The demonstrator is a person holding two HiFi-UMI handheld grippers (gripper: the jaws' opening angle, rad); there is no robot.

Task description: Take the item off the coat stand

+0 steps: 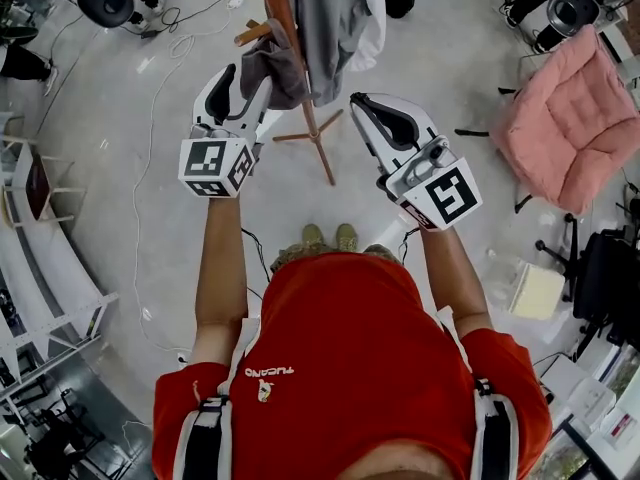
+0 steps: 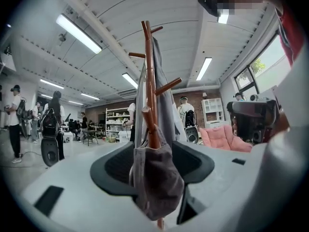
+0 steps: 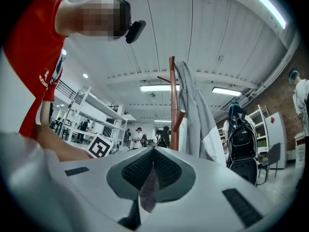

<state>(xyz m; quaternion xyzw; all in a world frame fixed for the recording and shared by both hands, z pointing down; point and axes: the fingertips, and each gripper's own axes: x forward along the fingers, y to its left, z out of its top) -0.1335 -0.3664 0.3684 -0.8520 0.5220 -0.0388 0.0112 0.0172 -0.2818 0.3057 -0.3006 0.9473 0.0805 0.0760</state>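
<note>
Coat stand [image 1: 284, 8]: brown wooden pole with angled pegs, upright on splayed feet on a pale floor. Holdings: one long grey garment [image 1: 325, 28] and one white garment [image 1: 370, 8], both draped from the upper pegs; one small grey-brown cloth item [image 1: 272, 68], hung on a lower peg on the stand's left side. Cloth item: soft, rumpled, pouch- or cap-like (exact kind unclear), sagging in a rounded lobe below its peg, dull taupe with a faint seam line. Left gripper [image 1: 245, 78]: raised to the lower peg, jaws spread wide with the cloth item hanging between the dark pads, neither pad visibly pressing it. Right gripper [image 1: 362, 103]: held up just right of the stand and near the hem of the grey garment, jaws closed pad to pad, nothing gripped. Surroundings: pink cushioned chair [image 1: 570, 118] well to the right.
</note>
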